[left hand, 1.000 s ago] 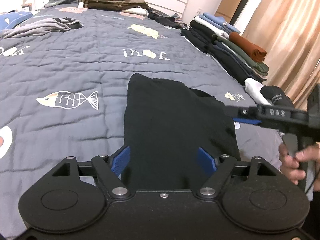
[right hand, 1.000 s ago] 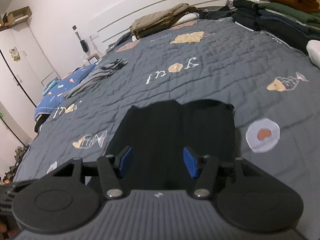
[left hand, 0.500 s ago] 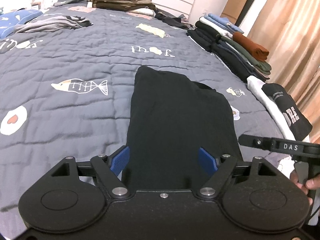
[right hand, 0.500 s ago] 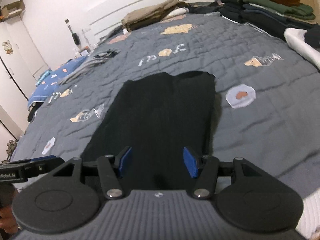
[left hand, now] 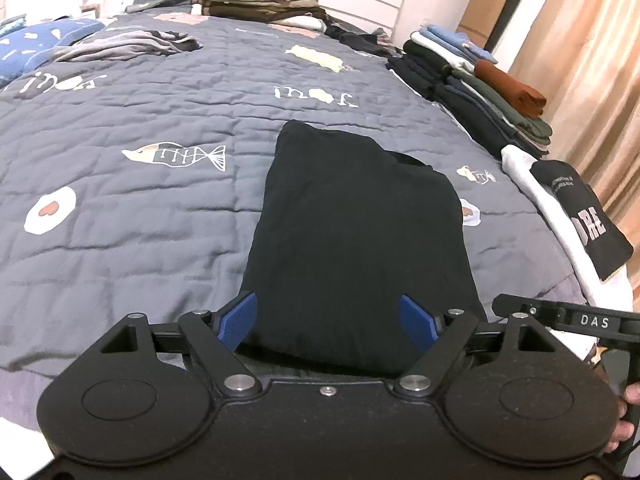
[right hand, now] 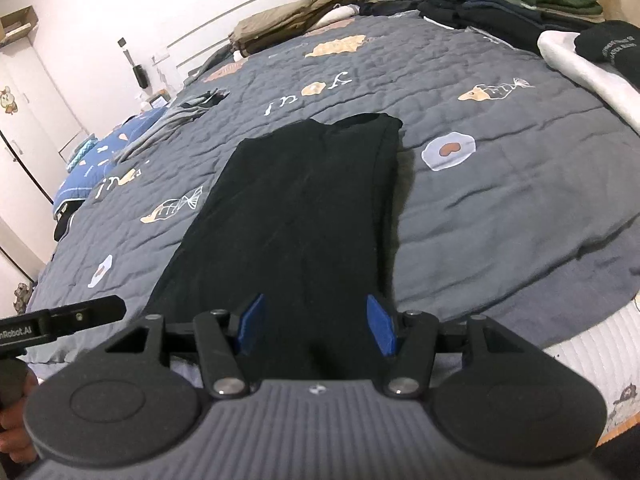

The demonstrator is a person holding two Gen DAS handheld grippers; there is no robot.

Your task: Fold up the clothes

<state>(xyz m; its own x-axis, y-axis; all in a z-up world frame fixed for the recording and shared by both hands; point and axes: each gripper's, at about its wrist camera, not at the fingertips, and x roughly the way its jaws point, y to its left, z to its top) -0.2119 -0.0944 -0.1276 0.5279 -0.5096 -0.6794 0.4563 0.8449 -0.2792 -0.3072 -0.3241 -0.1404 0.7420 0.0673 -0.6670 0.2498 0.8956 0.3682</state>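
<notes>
A black garment [left hand: 360, 220], folded into a long strip, lies flat on the grey quilt [left hand: 140, 120] and runs away from me. My left gripper [left hand: 328, 320] hovers over its near end. The jaws are opening, and the blue pads [left hand: 236, 318] stand wide apart, pressing on nothing. In the right wrist view the same garment [right hand: 296, 208] stretches ahead of my right gripper [right hand: 316, 326]. That gripper is open above the near hem with no cloth pinched. Each gripper shows at the edge of the other's view, held by a hand.
A row of folded clothes [left hand: 480, 92] lines the bed's right side, ending in a black lettered shirt [left hand: 584, 216] on white cloth. A tan pile [left hand: 256, 0] sits by the headboard. A loose grey garment [left hand: 128, 42] and a blue pillow [left hand: 36, 40] lie far left.
Both grippers have drawn back toward the near edge of the bed, so more of the black garment shows ahead of them. The garment lies still. The left jaws stand slightly wider.
</notes>
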